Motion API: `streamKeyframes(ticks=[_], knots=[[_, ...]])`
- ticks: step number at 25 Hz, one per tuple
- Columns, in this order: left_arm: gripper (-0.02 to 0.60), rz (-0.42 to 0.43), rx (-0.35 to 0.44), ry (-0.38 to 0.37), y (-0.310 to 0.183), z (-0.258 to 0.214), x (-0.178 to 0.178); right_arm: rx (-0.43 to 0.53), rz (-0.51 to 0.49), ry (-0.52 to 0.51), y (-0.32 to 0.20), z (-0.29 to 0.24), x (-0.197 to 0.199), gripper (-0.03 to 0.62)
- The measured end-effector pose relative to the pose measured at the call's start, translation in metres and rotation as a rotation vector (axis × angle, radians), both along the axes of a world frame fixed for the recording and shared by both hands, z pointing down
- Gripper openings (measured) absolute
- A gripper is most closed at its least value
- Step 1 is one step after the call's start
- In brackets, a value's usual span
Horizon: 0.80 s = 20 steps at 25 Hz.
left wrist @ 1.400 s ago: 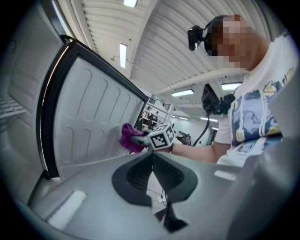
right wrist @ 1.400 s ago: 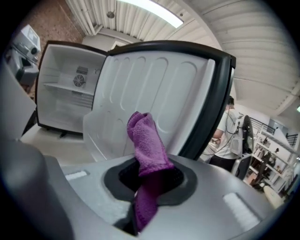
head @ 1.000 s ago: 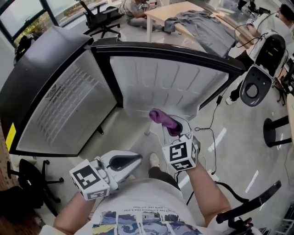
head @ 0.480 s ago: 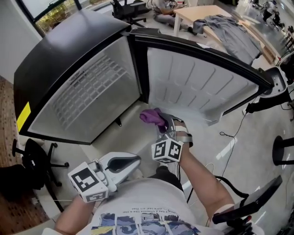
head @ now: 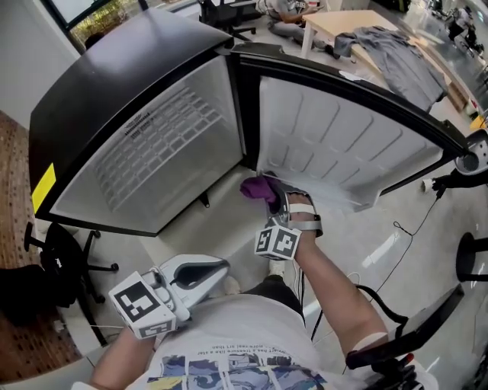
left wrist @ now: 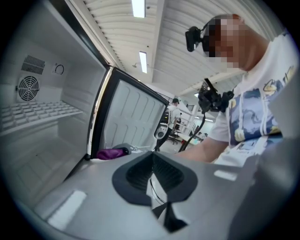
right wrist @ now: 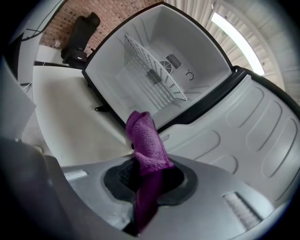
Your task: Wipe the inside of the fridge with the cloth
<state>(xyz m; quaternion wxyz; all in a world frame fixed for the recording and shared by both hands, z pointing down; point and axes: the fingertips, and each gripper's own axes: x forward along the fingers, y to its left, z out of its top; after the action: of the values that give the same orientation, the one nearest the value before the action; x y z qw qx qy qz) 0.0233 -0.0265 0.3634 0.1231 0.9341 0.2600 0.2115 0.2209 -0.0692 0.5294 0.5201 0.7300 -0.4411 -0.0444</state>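
Note:
The fridge (head: 152, 152) stands open, white inside, with a wire shelf (right wrist: 152, 70) and fan vents (right wrist: 163, 65) on its back wall. Its door (head: 343, 145) is swung out to the right. My right gripper (head: 273, 199) is shut on a purple cloth (head: 259, 188), held just in front of the hinge edge between cabinet and door. In the right gripper view the cloth (right wrist: 146, 145) sticks up out of the jaws of this gripper (right wrist: 145, 176). My left gripper (head: 217, 268) hangs low by my body, shut with nothing in it (left wrist: 151, 171). From there the cloth (left wrist: 111, 153) shows by the door frame.
A black office chair (head: 53, 259) stands left of the fridge by a brick-patterned floor. Behind the door are a wooden table (head: 366, 23) with grey fabric (head: 404, 57) and another chair (head: 229, 9). A cable (head: 404, 228) lies on the floor at right.
My right gripper with the cloth has moved left and forward, from in front of the door toward the fridge's opening. The left gripper has stayed low by my body.

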Motion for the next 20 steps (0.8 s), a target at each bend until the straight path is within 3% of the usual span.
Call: streamKeyframes(ticks=[20], knots=[[0.006, 0.136, -0.026, -0.001, 0.035, 0.003, 0.032, -0.039, 0.171, -0.090, 0.074, 0.018, 0.035, 0.055]])
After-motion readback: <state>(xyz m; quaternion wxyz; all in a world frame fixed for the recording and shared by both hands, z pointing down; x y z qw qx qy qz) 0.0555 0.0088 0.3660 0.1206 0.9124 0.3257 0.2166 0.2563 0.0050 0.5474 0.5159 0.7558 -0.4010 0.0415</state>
